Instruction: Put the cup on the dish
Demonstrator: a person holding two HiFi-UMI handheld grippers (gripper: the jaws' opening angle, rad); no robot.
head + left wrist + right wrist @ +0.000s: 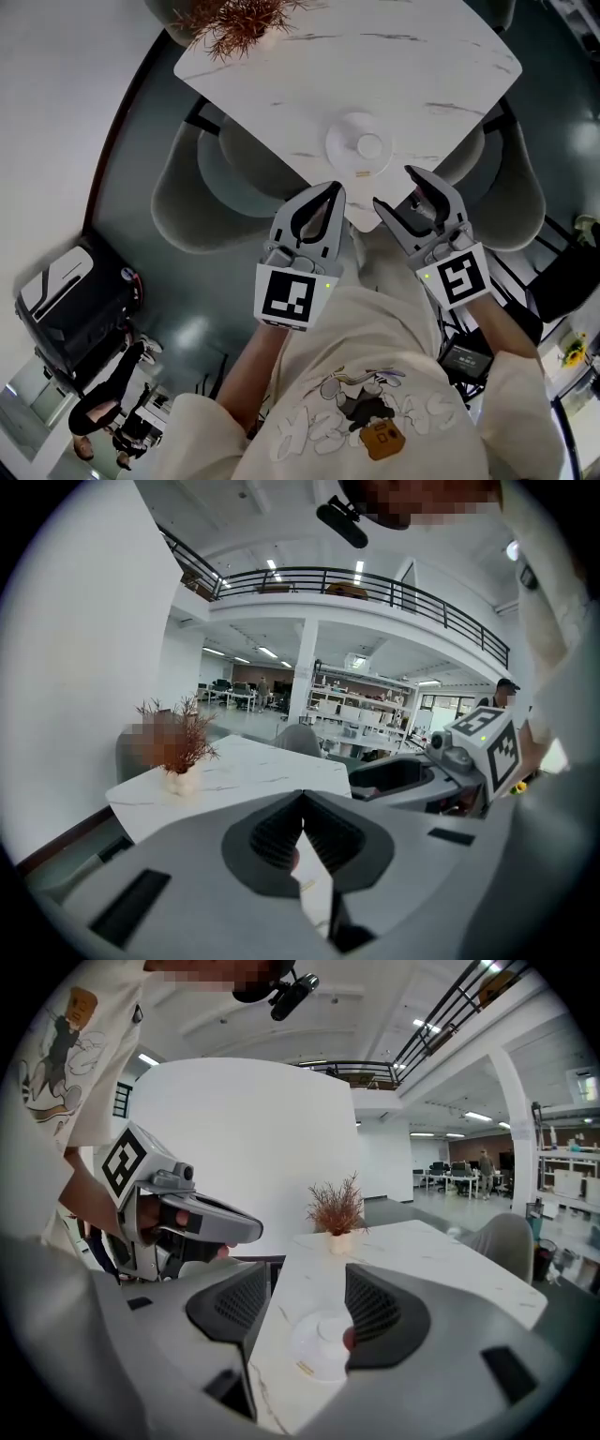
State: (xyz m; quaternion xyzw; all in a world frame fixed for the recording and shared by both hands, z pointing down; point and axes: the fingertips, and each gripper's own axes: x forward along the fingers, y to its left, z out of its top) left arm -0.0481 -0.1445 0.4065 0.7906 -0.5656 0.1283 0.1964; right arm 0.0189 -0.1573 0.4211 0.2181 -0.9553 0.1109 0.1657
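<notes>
Holding both grippers side by side in front of the chest, the person aims them toward the dish (345, 161) on the white table (403, 66). The left gripper (332, 188) sits on the near side of the dish, a little to its left. Its jaws are pressed together at the tips with nothing between them, as the left gripper view (302, 805) shows. The right gripper (394, 187) is also on the near side of the dish, a little to its right. Its jaws stand wide apart and empty, and in the right gripper view (307, 1274) the dish (305, 1354) appears through the gap, well beyond the tips.

The cup (369, 146) is small, white and round, and it rests on the dish, slightly off its centre. From above it reads as a plain circle, so it stands upright with its axis square to the dish. No handle can be made out. In the right gripper view the cup (330, 1329) is a low pale form on the dish.

A reddish dried plant (239, 23) stands far beyond the dish.
</notes>
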